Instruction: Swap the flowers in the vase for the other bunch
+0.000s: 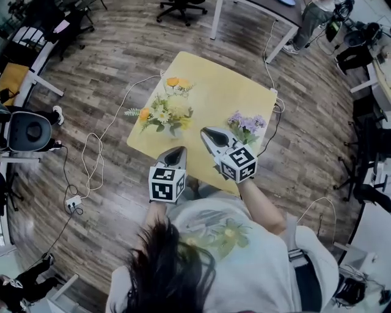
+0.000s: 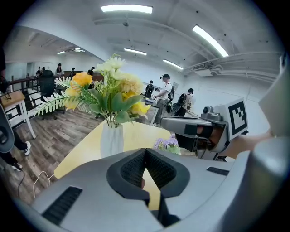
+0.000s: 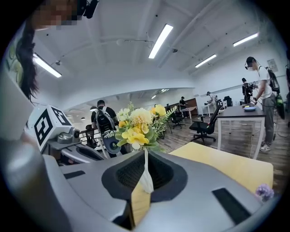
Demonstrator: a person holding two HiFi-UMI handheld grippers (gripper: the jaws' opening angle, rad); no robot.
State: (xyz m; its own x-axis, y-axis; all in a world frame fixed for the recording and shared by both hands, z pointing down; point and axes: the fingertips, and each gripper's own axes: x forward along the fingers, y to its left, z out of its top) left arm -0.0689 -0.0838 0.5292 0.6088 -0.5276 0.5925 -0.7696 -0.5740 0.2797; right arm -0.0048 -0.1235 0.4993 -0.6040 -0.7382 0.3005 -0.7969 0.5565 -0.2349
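Observation:
A white vase (image 2: pixel 112 140) with yellow and orange flowers (image 1: pixel 165 113) stands at the left of the yellow table (image 1: pixel 214 92). A purple bunch (image 1: pixel 246 124) lies on the table's right side. My left gripper (image 1: pixel 180 150) hovers over the near table edge, just in front of the vase, with its jaws shut and nothing between them. My right gripper (image 1: pixel 204 130) is between the vase and the purple bunch, above the tabletop, jaws shut and empty. In the right gripper view the yellow flowers (image 3: pixel 136 124) rise just beyond the closed tips, and the purple bunch (image 3: pixel 265 192) shows at the lower right.
A cable and a power strip (image 1: pixel 73 202) lie on the wooden floor left of the table. An office chair (image 1: pixel 27 131) stands at the far left. Desks, chairs and people (image 1: pixel 314 18) are further back.

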